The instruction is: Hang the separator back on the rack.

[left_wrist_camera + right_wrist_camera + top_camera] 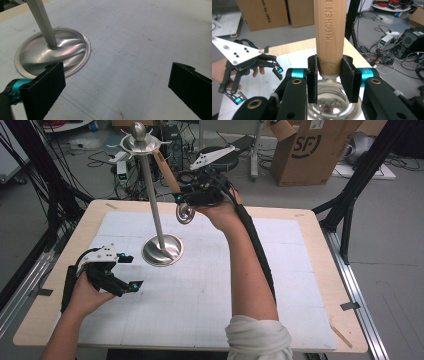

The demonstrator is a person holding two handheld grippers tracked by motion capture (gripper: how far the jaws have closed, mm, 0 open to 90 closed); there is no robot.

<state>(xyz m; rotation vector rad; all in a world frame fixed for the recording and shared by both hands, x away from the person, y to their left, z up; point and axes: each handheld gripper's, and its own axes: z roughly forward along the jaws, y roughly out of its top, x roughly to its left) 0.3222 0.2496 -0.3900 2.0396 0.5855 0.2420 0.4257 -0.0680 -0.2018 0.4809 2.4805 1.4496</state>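
Note:
A ladle with a wooden handle (167, 171) and a shiny metal bowl (185, 213) hangs in the air, tilted, beside a tall metal stand. My right gripper (181, 198) is shut on the lower end of the handle (330, 32), with the bowl (332, 106) just below its jaws (330, 77). The stand has a round base (161, 251), a thin pole (152, 195) and a hooked top (138, 141) near the handle's upper end. My left gripper (131, 271) rests low on the mat, open and holding nothing, just left of the base (52, 53).
A white gridded mat (210, 285) covers the wooden table (320, 270). Beyond the far edge are cardboard boxes (312, 150), cables and equipment on the floor. Black frame legs (350, 195) stand at the right.

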